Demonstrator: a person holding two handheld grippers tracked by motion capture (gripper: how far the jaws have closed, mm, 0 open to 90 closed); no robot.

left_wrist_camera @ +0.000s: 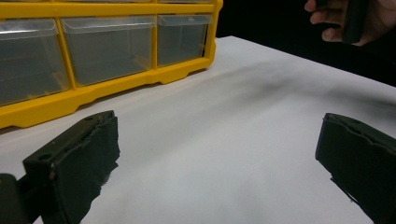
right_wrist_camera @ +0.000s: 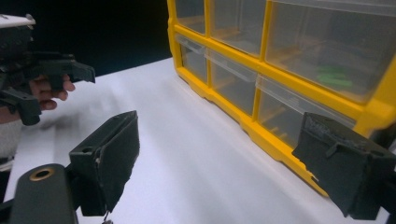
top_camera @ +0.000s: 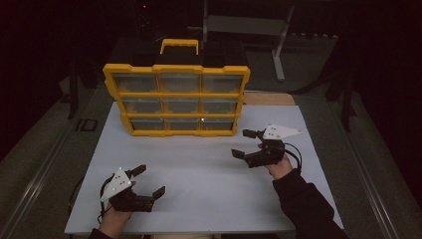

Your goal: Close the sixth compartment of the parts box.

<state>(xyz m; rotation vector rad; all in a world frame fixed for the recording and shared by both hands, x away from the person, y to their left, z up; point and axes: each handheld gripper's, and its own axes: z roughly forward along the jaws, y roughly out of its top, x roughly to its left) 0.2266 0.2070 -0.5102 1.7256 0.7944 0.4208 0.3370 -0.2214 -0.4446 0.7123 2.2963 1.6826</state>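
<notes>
Left tongs (top_camera: 148, 180) at lower left and right tongs (top_camera: 243, 144) at centre right, both spread and empty, flank the yellow drawer organiser (top_camera: 177, 99) on the desk (top_camera: 209, 189)

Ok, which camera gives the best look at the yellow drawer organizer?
The high view: the whole yellow drawer organizer shows there, handle and all nine clear drawers, standing on the white table. The left gripper view catches just its lower drawers. The right gripper view shows one corner close up, something green inside a drawer.
</notes>
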